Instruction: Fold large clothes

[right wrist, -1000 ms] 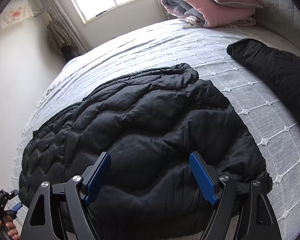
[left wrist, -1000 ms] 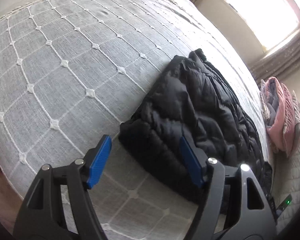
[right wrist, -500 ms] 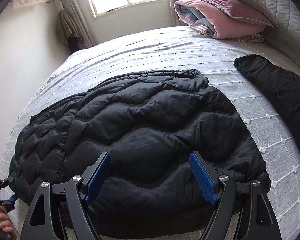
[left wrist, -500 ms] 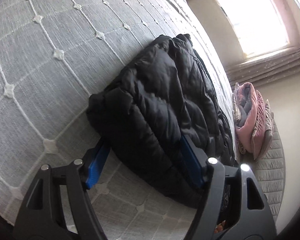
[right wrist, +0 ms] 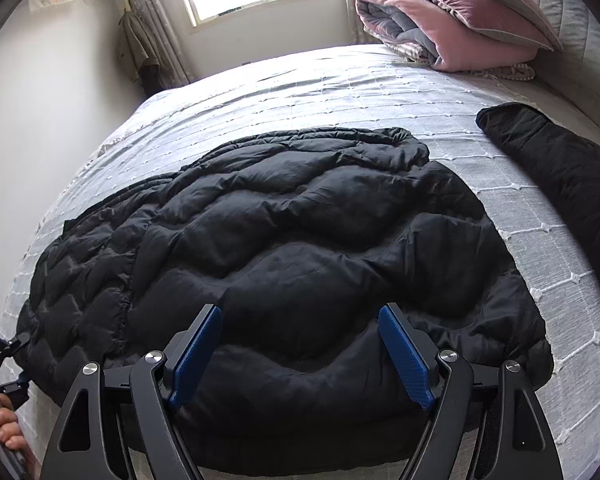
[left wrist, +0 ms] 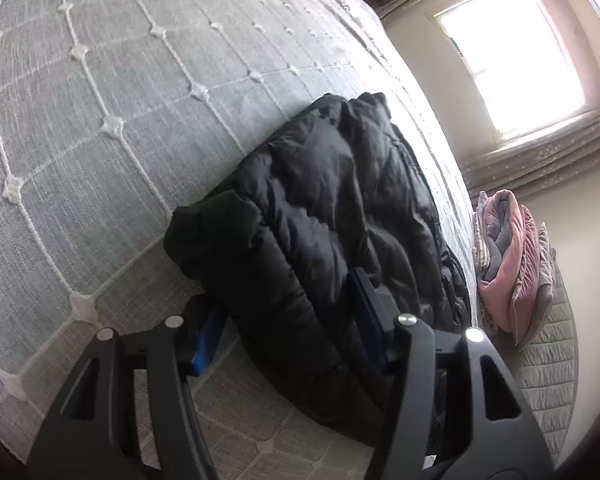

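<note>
The black puffer jacket (right wrist: 284,264) lies spread across the grey quilted bedspread (left wrist: 100,92), its near hem at the bed's edge. The left gripper (left wrist: 288,320) straddles 1 thick corner with its jaws still wide, not yet pinching. The right gripper (right wrist: 300,344) hovers spread over the hem, holding nothing. The slick, puffy filling could squirt out of a shallow bite, or only 1 layer get caught, skewing the fold.
</note>
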`<action>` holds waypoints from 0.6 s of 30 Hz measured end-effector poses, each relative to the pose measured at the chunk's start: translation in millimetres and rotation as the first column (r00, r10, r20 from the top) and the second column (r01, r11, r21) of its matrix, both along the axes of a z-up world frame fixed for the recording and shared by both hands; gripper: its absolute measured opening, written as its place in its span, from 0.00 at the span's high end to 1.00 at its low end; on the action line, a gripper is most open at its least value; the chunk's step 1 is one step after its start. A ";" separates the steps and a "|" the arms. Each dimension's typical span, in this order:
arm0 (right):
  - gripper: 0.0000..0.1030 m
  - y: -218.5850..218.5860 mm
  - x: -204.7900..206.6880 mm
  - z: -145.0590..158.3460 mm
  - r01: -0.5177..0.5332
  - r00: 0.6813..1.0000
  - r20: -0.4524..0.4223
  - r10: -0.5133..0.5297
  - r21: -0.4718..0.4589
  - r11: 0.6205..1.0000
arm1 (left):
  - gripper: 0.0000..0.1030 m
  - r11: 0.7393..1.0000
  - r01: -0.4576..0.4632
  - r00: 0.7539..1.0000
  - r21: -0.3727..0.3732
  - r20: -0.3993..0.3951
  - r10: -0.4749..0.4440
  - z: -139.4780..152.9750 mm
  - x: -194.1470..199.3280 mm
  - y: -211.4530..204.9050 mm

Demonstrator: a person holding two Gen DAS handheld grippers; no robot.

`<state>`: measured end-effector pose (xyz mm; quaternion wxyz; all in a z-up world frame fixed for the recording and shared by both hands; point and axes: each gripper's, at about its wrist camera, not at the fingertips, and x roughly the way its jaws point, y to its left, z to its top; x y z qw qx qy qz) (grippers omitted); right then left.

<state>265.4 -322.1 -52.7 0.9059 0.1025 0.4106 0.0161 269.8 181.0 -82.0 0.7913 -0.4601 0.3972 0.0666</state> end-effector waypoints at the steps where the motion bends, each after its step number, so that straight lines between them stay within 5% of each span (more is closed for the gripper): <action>1: 0.21 0.8 0.7 -1.9 -0.003 1.000 -0.009 0.003 -0.004 1.000 | 0.42 1.000 -0.004 1.000 -0.015 -0.009 0.004 -4.1 0.8 1.2; 5: 0.21 3.7 4.5 -7.9 -0.005 0.999 -0.033 0.004 -0.023 1.000 | 0.42 0.999 -0.004 1.000 -0.035 -0.015 0.003 -10.8 4.3 4.9; 10: 0.21 9.9 7.5 -15.8 -0.026 0.998 -0.060 0.022 -0.059 0.998 | 0.72 1.000 -0.006 0.998 0.023 0.055 0.004 3.7 -2.5 -0.3; 18: 0.20 13.1 12.6 -26.0 -0.031 0.996 -0.089 0.024 -0.087 0.996 | 0.82 0.985 -0.031 0.979 0.172 0.203 -0.005 46.2 -14.0 -22.4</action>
